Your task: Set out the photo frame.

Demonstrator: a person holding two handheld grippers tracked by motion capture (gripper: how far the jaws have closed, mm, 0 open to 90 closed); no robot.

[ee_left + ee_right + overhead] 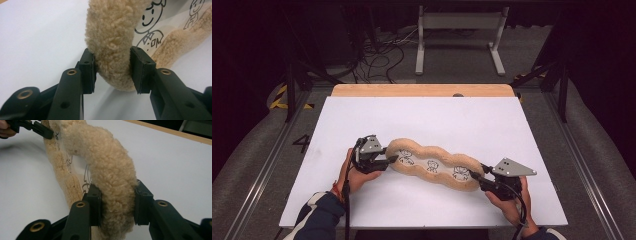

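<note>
A long tan fleece-rimmed pouch [432, 162] with a clear middle panel and cartoon figures lies slantwise on the white table sheet [422, 120]. My left gripper [392, 160] grips its left end; in the left gripper view the jaws press the fluffy rim [112, 50] from both sides, gripper midpoint [113, 71]. My right gripper [476, 176] holds the right end; the right gripper view has its jaws squeezing the fleece rim [110, 175], gripper midpoint [117, 205]. The other gripper's black jaw tip [45, 132] touches the far end.
The white sheet covers a wooden table whose far edge [422, 90] is bare. Beyond it, on the floor, stand a grey metal frame [459, 35] and loose cables [377, 55]. The person's forearms come in at the bottom corners.
</note>
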